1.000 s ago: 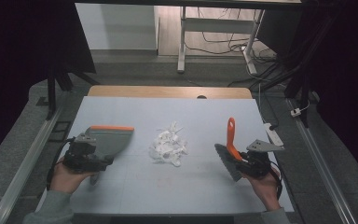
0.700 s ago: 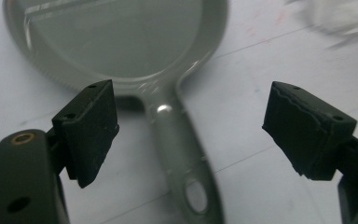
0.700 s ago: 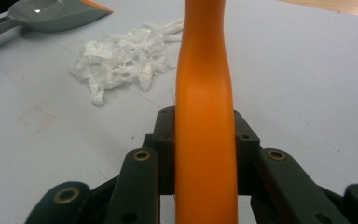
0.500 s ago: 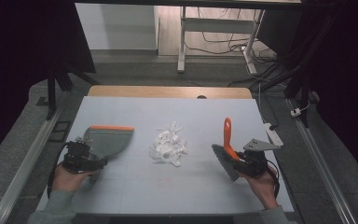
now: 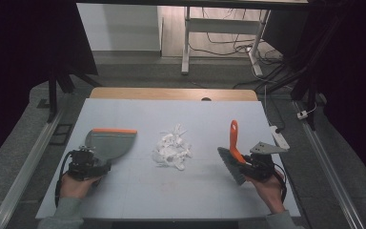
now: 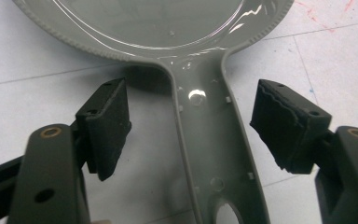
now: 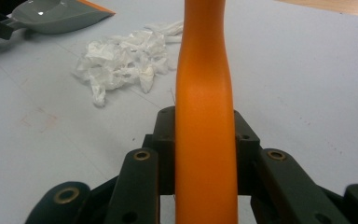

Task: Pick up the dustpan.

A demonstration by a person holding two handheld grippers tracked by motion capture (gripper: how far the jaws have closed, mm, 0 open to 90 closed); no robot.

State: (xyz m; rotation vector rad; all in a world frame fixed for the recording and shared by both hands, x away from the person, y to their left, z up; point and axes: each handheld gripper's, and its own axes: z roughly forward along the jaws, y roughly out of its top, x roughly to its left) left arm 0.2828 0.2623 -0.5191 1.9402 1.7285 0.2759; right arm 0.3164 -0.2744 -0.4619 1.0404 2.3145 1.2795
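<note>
A grey dustpan (image 5: 110, 143) with an orange front lip lies on the table at the left, its handle pointing toward me. My left gripper (image 5: 89, 164) is low behind it. In the left gripper view the dustpan handle (image 6: 209, 140) runs between the two black pads (image 6: 107, 126); the jaws have just been closing, but a gap remains on each side. My right gripper (image 5: 255, 167) is shut on the orange handle (image 7: 205, 70) of a brush (image 5: 232, 143), whose grey bristles point toward the table's middle. A heap of white paper scraps (image 5: 172, 149) lies between dustpan and brush.
The pale table top (image 5: 181, 114) has a wooden strip along its far edge. Metal rails run down both sides on the floor. A white desk frame and cables stand beyond the table. In the right gripper view the scraps (image 7: 121, 58) and the dustpan (image 7: 56, 14) lie ahead to the left.
My left hand has sunk to the table behind the dustpan, and its jaws have narrowed around the handle. The right hand and the brush have stayed put.
</note>
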